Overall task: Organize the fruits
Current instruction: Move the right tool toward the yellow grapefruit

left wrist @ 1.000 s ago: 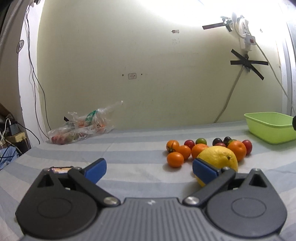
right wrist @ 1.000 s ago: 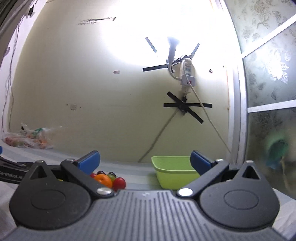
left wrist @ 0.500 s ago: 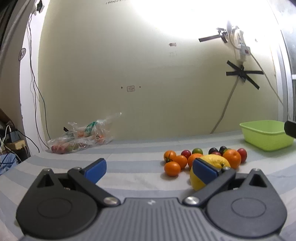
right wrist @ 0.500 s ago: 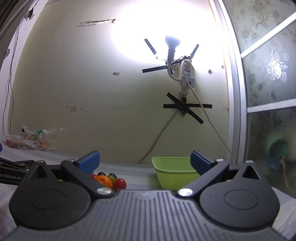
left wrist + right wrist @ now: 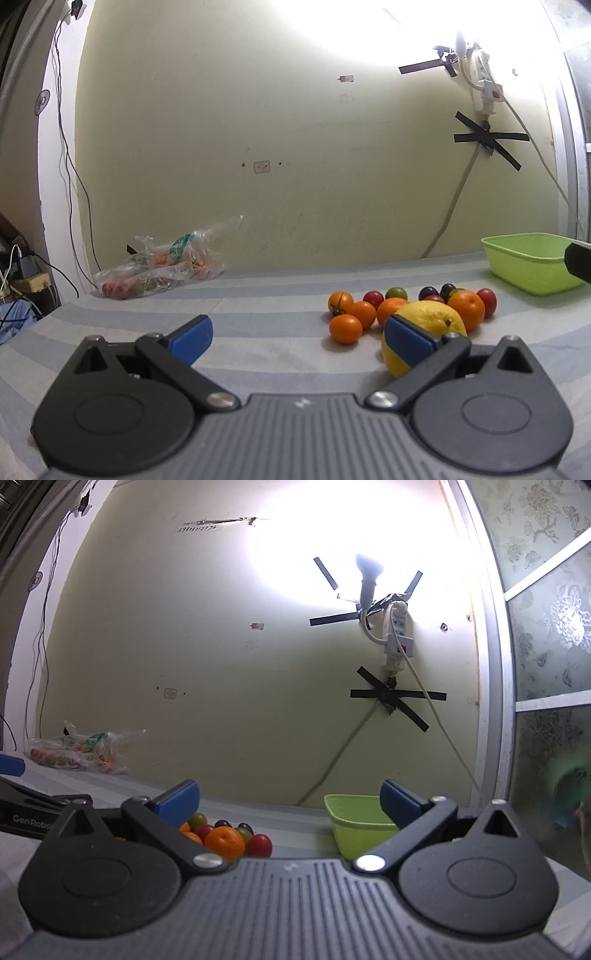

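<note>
Since a second ago my left gripper (image 5: 299, 334) has dropped lower, jaws spread wide; its right blue pad overlaps the dimpled yellow citrus (image 5: 428, 325) on the striped cloth (image 5: 258, 314). Glossy round fruits (image 5: 402, 308) cluster behind — the smooth green plastic bin (image 5: 354, 825) sits beyond my right gripper (image 5: 290, 801), also agape.

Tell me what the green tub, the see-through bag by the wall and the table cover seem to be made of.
Tub: probably moulded plastic, with a smooth, evenly lime, slightly glossy wall and a rolled rim. Bag: thin clear plastic film, crinkled and glinting, with its contents showing through. Table cover: apparently woven cloth, matte, grey and white stripes with faint creases.
</note>
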A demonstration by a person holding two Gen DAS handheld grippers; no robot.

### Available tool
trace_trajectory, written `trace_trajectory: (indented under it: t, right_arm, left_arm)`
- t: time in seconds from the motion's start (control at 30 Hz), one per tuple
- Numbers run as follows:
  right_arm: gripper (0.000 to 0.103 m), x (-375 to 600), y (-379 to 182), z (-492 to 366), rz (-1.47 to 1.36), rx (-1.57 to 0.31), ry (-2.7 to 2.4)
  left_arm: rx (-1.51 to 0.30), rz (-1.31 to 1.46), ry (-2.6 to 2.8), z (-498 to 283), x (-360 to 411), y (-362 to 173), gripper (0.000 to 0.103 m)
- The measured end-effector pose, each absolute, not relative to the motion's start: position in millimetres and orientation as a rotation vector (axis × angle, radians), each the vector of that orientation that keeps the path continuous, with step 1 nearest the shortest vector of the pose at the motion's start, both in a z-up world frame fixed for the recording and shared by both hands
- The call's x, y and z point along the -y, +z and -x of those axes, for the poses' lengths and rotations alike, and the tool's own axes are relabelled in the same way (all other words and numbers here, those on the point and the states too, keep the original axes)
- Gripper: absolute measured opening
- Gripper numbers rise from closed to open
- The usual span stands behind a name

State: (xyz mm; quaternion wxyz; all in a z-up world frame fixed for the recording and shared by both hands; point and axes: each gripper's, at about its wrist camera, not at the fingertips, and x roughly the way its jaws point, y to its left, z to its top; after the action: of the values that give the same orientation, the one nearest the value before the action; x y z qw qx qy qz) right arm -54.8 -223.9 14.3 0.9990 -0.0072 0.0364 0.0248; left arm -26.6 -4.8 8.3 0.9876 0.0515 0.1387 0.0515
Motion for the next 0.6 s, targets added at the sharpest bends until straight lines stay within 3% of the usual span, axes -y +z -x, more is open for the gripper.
trace_trajectory:
  t: [0.6]
  right_arm:
    - [0.103,222.9,15.8,63.8,0.053,-0.128,0.192]
  left_arm:
    - [-0.413,0.133,-0.029,10.5,-36.8,7.5,0.103]
